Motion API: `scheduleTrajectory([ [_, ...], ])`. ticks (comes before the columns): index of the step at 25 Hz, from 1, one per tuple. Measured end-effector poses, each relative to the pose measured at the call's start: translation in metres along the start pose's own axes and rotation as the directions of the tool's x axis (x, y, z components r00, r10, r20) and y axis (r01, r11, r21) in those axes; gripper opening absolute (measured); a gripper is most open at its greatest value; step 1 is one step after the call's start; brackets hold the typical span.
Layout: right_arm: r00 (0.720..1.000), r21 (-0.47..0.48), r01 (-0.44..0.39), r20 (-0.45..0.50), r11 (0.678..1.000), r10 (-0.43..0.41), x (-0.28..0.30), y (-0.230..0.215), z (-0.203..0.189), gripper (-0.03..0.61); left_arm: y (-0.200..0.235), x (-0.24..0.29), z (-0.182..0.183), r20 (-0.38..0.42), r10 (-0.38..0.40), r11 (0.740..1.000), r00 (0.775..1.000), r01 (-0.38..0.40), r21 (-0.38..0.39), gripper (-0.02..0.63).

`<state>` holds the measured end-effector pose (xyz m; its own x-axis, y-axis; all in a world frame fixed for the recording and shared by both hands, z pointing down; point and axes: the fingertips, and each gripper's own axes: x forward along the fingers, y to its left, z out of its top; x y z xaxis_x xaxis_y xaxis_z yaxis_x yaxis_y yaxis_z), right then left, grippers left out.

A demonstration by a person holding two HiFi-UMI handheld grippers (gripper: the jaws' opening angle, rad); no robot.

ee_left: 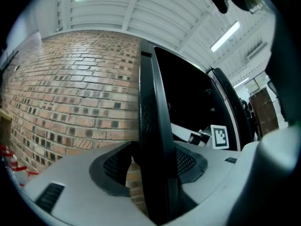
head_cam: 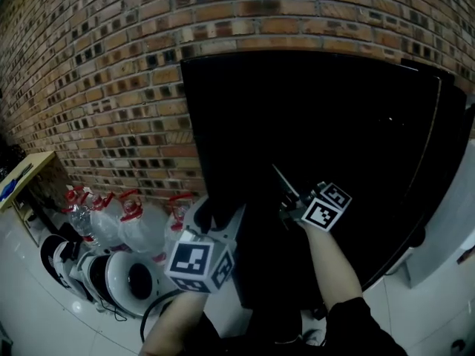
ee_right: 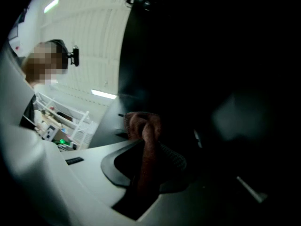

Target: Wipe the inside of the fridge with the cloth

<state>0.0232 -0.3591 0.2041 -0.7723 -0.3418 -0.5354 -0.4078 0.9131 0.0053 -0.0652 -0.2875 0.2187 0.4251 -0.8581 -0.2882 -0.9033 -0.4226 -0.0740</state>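
Observation:
A tall black fridge (head_cam: 326, 124) stands against a brick wall (head_cam: 96, 87). My left gripper (head_cam: 211, 215) is at the fridge's left side. In the left gripper view its jaws straddle the black door edge (ee_left: 153, 126), with the pads (ee_left: 190, 161) against it on both sides. My right gripper (head_cam: 288, 202) is in front of the dark fridge face. The right gripper view shows it (ee_right: 148, 159) shut on a reddish-brown cloth (ee_right: 143, 128) that bunches up above the jaws. Everything beyond the cloth is too dark to make out.
Several large water bottles (head_cam: 126, 225) with red caps and some white round devices (head_cam: 122, 277) sit on the floor left of the fridge. A yellow table (head_cam: 22, 173) is at far left, a white unit (head_cam: 449, 228) at right. A person (ee_right: 44, 62) and a shelf rack (ee_right: 61, 121) are behind.

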Motion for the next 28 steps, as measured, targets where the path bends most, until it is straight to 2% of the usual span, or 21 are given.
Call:
scheduleTrajectory([
  [2, 0.998, -0.026, -0.057, -0.008, 0.998, 0.057, -0.002, 0.029, 0.002, 0.099, -0.007, -0.002, -0.004, -0.026, -0.024, 0.999, 0.999, 0.025, 0.030, 0.258],
  [6, 0.988, -0.077, -0.154, -0.024, 0.985, 0.153, 0.003, 0.074, 0.003, 0.099, -0.024, -0.005, -0.008, -0.071, -0.117, 0.992, 0.991, 0.120, 0.045, 0.376],
  [11, 0.974, -0.106, -0.220, -0.078, 0.970, 0.213, 0.014, 0.098, -0.016, 0.100, -0.027, -0.010, -0.011, -0.091, -0.184, 0.981, 0.979, 0.188, 0.040, 0.390],
  [15, 0.977, -0.076, -0.205, -0.076, 0.976, 0.199, 0.012, 0.089, -0.032, 0.100, -0.028, -0.012, -0.015, -0.116, -0.190, 0.968, 0.975, 0.206, 0.144, 0.390],
  [17, 0.980, -0.071, -0.186, -0.079, 0.980, 0.181, 0.014, 0.080, -0.036, 0.100, -0.028, -0.012, -0.016, -0.111, -0.199, 0.967, 0.974, 0.214, 0.137, 0.393],
  [20, 0.983, -0.069, -0.166, -0.091, 0.984, 0.160, 0.019, 0.067, -0.038, 0.100, -0.026, -0.011, -0.016, -0.106, -0.208, 0.972, 0.972, 0.218, 0.088, 0.393],
  [25, 0.988, -0.086, -0.106, -0.122, 0.991, 0.095, 0.025, 0.041, -0.042, 0.100, -0.027, -0.008, -0.017, -0.118, -0.176, 0.969, 0.977, 0.193, 0.154, 0.393],
  [28, 0.989, -0.090, -0.087, -0.131, 0.992, 0.075, 0.028, 0.026, -0.045, 0.099, -0.028, -0.006, -0.020, -0.122, -0.159, 0.971, 0.980, 0.177, 0.160, 0.393],
])
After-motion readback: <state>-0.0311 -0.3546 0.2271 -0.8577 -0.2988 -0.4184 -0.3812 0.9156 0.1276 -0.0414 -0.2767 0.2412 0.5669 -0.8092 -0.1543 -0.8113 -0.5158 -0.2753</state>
